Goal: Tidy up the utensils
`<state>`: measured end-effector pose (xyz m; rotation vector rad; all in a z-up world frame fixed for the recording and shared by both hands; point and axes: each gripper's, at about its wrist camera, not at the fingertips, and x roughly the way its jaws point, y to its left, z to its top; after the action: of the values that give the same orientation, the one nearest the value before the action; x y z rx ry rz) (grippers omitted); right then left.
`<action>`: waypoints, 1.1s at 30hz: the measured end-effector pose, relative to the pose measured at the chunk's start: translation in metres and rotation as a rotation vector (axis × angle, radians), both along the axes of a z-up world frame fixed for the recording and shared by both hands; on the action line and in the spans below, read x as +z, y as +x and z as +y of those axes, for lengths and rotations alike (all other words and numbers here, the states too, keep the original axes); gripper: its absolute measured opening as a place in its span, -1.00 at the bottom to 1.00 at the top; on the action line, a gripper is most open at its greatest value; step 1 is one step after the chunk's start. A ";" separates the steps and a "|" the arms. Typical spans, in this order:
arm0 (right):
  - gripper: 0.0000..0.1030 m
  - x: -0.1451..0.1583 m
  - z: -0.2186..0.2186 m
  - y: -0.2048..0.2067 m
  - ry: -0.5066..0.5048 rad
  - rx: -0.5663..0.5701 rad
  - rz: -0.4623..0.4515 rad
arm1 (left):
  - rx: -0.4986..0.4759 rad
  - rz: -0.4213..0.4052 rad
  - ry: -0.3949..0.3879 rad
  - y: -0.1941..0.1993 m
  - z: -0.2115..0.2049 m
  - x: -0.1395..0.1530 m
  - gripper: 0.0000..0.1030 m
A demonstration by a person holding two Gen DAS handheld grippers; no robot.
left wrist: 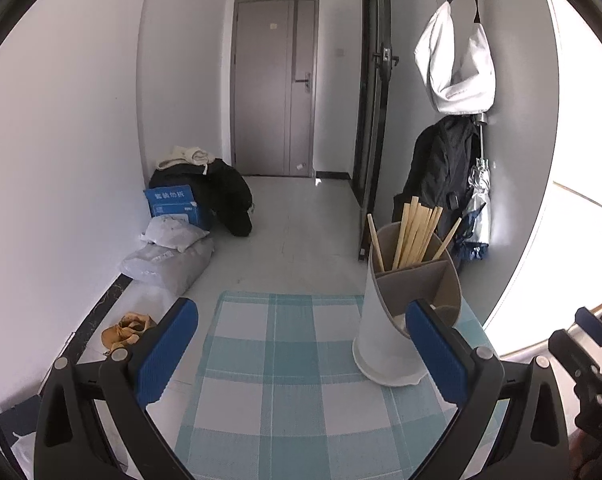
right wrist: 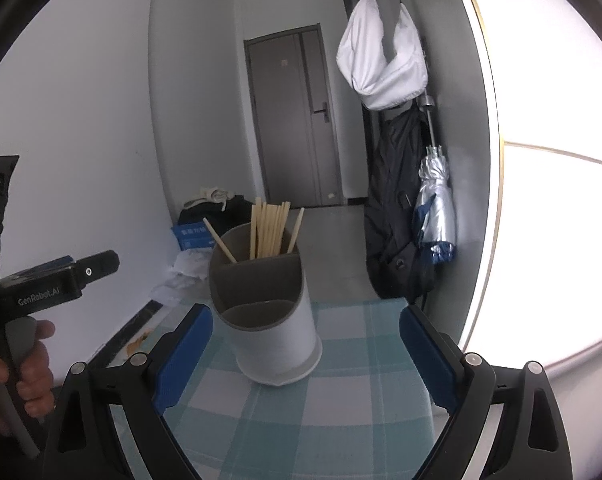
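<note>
A white utensil holder [left wrist: 385,332] with a grey divided inside stands on the checked tablecloth [left wrist: 277,380], near its far right corner. Several wooden chopsticks [left wrist: 415,236] stick up from its back compartment; the front compartment looks empty. My left gripper [left wrist: 301,348] is open, nothing between its blue pads, and the holder sits just behind its right finger. In the right wrist view the holder [right wrist: 273,332] stands ahead between the open fingers of my right gripper [right wrist: 305,356], with the chopsticks [right wrist: 271,230] upright in it. A hand [right wrist: 25,372] holds the left gripper's handle at the left edge.
The small table ends just past the holder. Beyond lie a tiled floor, bags and a blue box [left wrist: 173,204] by the left wall, a grey door [left wrist: 273,84], and a dark jacket [left wrist: 441,168], white bag [left wrist: 457,68] and folded umbrella [right wrist: 435,208] hanging at the right.
</note>
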<state>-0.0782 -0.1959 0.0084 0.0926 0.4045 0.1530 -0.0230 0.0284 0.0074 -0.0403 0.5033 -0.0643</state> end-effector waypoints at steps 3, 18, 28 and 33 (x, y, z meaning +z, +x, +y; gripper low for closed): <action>0.85 0.000 -0.001 0.000 0.002 -0.008 -0.003 | 0.013 -0.004 0.011 0.000 0.000 0.000 0.96; 0.84 0.001 0.002 -0.002 0.023 0.003 0.003 | -0.014 -0.008 0.034 -0.005 -0.007 -0.003 0.96; 0.85 0.002 0.000 0.000 0.043 -0.004 0.007 | 0.007 -0.017 -0.042 -0.005 0.002 -0.001 0.96; 0.85 0.001 0.001 0.000 0.036 -0.005 0.009 | 0.020 -0.010 -0.030 -0.004 0.000 -0.003 0.96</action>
<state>-0.0784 -0.1950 0.0094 0.1294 0.4102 0.1552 -0.0270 0.0285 0.0043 -0.0746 0.4915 -0.0525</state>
